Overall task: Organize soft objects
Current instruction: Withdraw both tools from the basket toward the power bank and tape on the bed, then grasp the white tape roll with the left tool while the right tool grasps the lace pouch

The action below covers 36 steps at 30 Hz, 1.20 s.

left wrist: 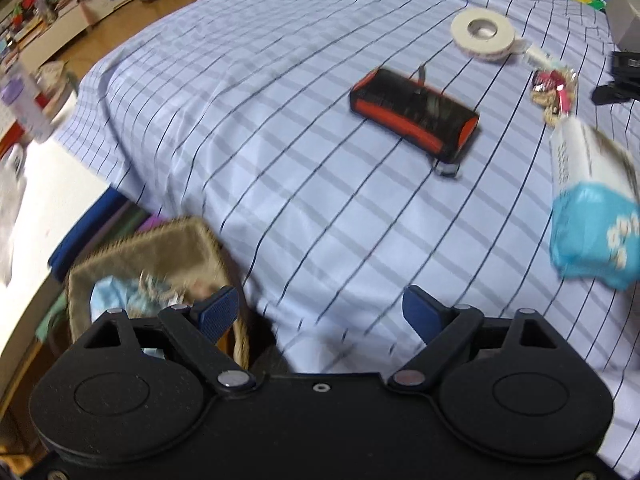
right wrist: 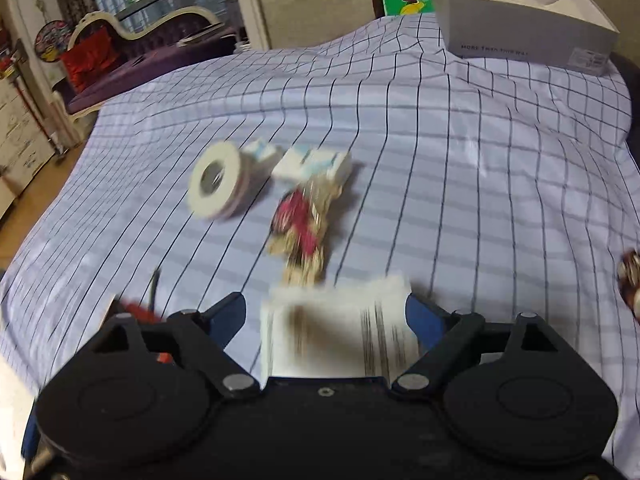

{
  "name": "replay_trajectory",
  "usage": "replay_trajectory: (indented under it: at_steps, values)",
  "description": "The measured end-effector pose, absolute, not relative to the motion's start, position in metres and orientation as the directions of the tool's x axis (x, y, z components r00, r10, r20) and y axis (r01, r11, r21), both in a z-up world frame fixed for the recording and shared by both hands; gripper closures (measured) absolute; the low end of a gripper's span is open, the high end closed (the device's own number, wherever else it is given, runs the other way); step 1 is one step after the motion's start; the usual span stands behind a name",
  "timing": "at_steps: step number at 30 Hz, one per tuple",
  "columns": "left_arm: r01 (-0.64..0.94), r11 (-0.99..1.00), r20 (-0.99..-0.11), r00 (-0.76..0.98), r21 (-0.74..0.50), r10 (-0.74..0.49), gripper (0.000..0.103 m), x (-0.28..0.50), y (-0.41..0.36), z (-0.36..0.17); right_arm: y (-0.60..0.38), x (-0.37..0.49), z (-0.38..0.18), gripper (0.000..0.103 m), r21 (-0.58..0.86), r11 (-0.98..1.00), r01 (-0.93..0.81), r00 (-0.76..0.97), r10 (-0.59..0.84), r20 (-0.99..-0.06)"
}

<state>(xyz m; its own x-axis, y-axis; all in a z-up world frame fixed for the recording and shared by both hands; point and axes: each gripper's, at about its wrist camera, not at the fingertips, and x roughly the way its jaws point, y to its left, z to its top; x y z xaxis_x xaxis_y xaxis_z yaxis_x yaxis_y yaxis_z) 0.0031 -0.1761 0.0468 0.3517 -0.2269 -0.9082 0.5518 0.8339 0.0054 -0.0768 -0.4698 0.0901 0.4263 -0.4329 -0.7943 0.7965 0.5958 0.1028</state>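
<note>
Bed (left wrist: 280, 128): covered in a pale blue sheet with dark check lines; carries all loose items listed below.

Black and orange case (left wrist: 414, 116): landmark, lying flat near the middle of the bed in the left wrist view.

Tape roll (left wrist: 482, 38), white: beyond the case, toward the far right of it; lying flat. Also seen in the right wrist view (right wrist: 219, 186).

Snack bag (left wrist: 554, 94), clear with red and tan contents: right of the case, just below the tape roll.

Tissue pack (left wrist: 592, 208), white upper part, blue lower part with white flower print: right of and nearer than the case, raised off the sheet at the frame edge, blurred. In the right wrist view the same pack (right wrist: 340, 328) sits between the blue pads.

Woven basket (left wrist: 156, 264), tan: left of and nearer than the case, off the bed edge; holds light blue soft material, blurred.

Grey box (right wrist: 524, 20), lid off: at the far right corner of the bed, well beyond the case.

Left gripper (left wrist: 320, 312): jaws apart, nothing between them, above the sheet beside the basket.

Right gripper (right wrist: 326, 316): jaws clamped on the tissue pack
</note>
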Motion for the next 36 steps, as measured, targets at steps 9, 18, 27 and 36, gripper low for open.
replay_trajectory:
  at_steps: [9, 18, 27, 36]
  values:
    - [0.604, 0.797, -0.887, 0.383, 0.028, -0.259, 0.017, 0.045, -0.235, 0.055, -0.529, -0.003, 0.063, 0.017, 0.087, 0.570, 0.817, 0.366, -0.396, -0.842]
    - [0.651, 0.757, -0.869, 0.407, 0.060, -0.281, 0.017, 0.069, -0.277, 0.053, -0.547, 0.015, 0.023, 0.042, 0.081, 0.609, 0.789, 0.332, -0.312, -0.890]
    - [0.696, 0.716, -0.856, 0.402, 0.055, -0.325, 0.014, 0.082, -0.335, 0.065, -0.570, -0.019, 0.028, 0.061, 0.198, 0.570, 0.798, 0.391, -0.239, -0.889]
    - [0.700, 0.714, -0.837, 0.383, -0.013, -0.391, 0.008, 0.117, -0.406, 0.066, -0.577, -0.040, 0.025, 0.061, 0.209, 0.553, 0.806, 0.407, -0.262, -0.875]
